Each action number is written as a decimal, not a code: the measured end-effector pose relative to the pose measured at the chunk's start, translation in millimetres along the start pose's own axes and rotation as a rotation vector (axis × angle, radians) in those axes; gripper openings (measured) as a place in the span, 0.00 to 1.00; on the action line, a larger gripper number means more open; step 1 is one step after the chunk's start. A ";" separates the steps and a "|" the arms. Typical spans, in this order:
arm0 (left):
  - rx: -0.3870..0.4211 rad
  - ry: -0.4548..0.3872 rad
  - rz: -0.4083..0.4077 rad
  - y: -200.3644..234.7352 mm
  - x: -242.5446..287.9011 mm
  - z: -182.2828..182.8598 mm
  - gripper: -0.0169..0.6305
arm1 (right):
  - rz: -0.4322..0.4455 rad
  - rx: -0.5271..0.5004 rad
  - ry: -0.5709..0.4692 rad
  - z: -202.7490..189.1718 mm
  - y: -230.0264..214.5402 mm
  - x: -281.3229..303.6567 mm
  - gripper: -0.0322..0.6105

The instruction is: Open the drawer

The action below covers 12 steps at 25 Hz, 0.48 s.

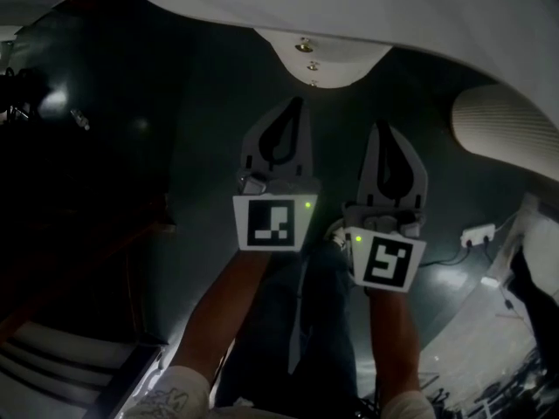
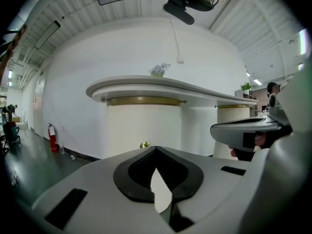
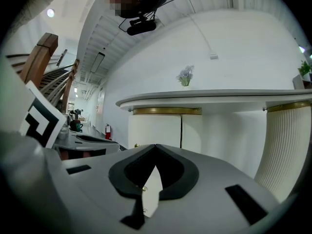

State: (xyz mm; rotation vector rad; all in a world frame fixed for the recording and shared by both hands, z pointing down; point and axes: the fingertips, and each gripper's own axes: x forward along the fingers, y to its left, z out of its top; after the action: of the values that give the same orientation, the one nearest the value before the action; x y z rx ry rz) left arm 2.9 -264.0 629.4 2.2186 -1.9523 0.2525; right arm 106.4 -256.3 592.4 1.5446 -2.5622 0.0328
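Looking down, we see our left claw (image 1: 294, 103) and our right claw (image 1: 382, 127) side by side above the dark floor (image 1: 175, 147). Both point at a round white cabinet (image 1: 349, 59). Each claw is pressed together at the tips and holds nothing. The drawer (image 1: 332, 52) is in the front of that cabinet, just ahead of the claws, and it looks closed. Small gold knobs (image 1: 304, 46) run down the front. The claws are near them but not touching. A white tabletop (image 2: 146, 84) sits over the cabinet, with little flowers (image 2: 159, 70) on it. A red fire extinguisher (image 2: 52, 138) stands by the wall.
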 end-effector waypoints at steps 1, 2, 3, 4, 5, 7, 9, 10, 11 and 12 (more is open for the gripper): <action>0.000 0.008 0.002 1.7 4.1 -3.3 0.03 | 0.000 -0.001 0.000 0.1 -0.5 1.2 0.06; 0.003 0.013 0.003 3.8 8.2 -5.9 0.03 | 0.000 -0.003 0.001 0.2 -0.1 2.5 0.06; 0.009 0.014 0.004 6.0 11.9 -7.5 0.03 | 0.000 -0.005 0.001 0.1 1.1 3.7 0.06; 0.014 0.011 0.004 7.8 15.0 -8.4 0.03 | 0.001 -0.007 0.002 -0.4 2.6 4.7 0.06; 0.016 0.008 0.005 9.0 17.7 -8.7 0.03 | 0.003 -0.008 0.003 -1.2 3.7 5.7 0.06; 0.015 0.004 0.010 10.7 23.8 -9.4 0.04 | 0.008 -0.007 0.005 -2.3 4.3 8.6 0.06; 0.012 0.010 0.009 12.2 32.2 -12.2 0.11 | 0.010 -0.004 0.008 -3.1 3.5 12.6 0.06; 0.012 0.013 0.003 12.4 36.9 -14.2 0.12 | 0.010 -0.003 0.011 -3.9 2.7 14.5 0.06; 0.009 0.012 -0.004 12.4 41.6 -16.0 0.14 | 0.008 -0.002 0.014 -4.8 1.9 16.0 0.06; 0.004 0.008 -0.009 12.5 46.0 -17.1 0.17 | 0.006 -0.002 0.015 -5.6 1.3 16.8 0.06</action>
State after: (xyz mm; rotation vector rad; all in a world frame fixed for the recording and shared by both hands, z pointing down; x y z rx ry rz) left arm -4.0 -305.6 657.3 2.2253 -1.9386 0.2641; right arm 98.2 -269.9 600.4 1.5300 -2.5544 0.0427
